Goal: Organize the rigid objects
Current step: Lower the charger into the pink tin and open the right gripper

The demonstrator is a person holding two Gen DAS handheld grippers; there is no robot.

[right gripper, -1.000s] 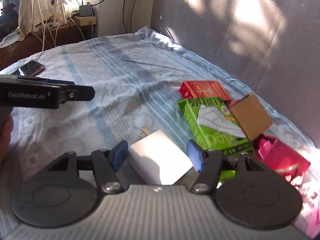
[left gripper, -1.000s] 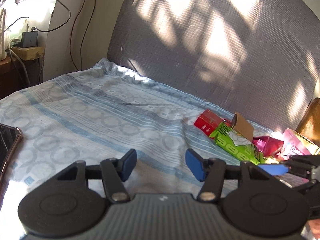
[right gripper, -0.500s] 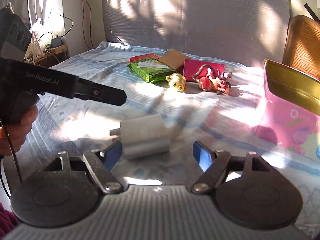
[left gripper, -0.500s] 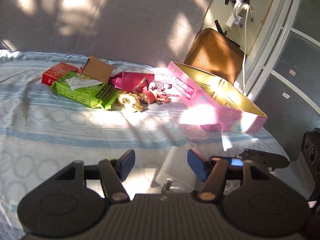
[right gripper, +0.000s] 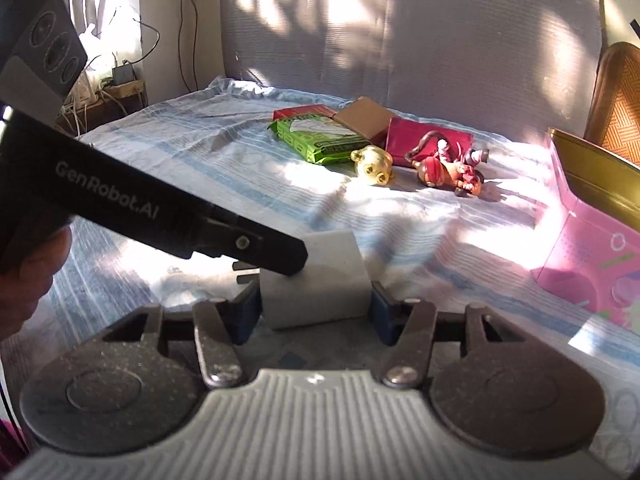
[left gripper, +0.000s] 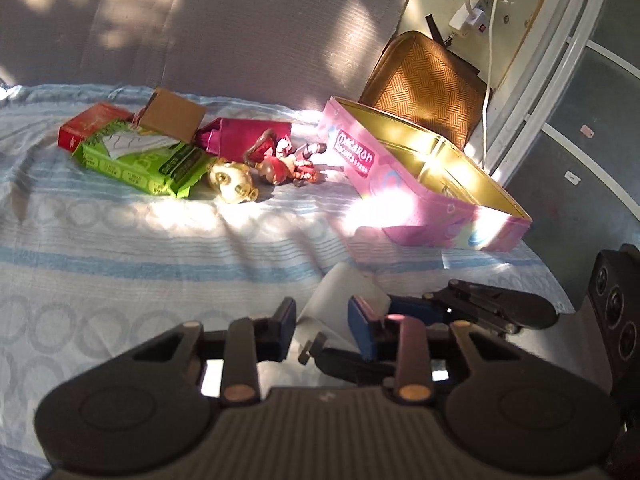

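Note:
A white charger block (left gripper: 340, 292) with metal prongs lies on the striped bedsheet. My left gripper (left gripper: 322, 324) has it between its blue pads, which touch it as the jaws close. In the right wrist view my right gripper (right gripper: 316, 312) has its pads against both ends of the charger (right gripper: 320, 280), jaws closing. The left gripper (right gripper: 290, 258) reaches in from the left and covers the block's prong end. One of the right gripper's fingers (left gripper: 480, 306) crosses behind the block.
An open pink tin box (left gripper: 400, 200) stands at the right by the bed's edge. Further back lie a green pack (left gripper: 148, 160), a red box (left gripper: 88, 124), a brown card box (left gripper: 172, 116), a gold toy (left gripper: 232, 180) and a red figurine (left gripper: 284, 164). A hand (right gripper: 28, 280) holds the left gripper.
Both views have swung right, toward the pink tin. The charger now rests on the sheet. The right jaws widened, then narrowed onto it; the left gripper came in and narrowed around it.

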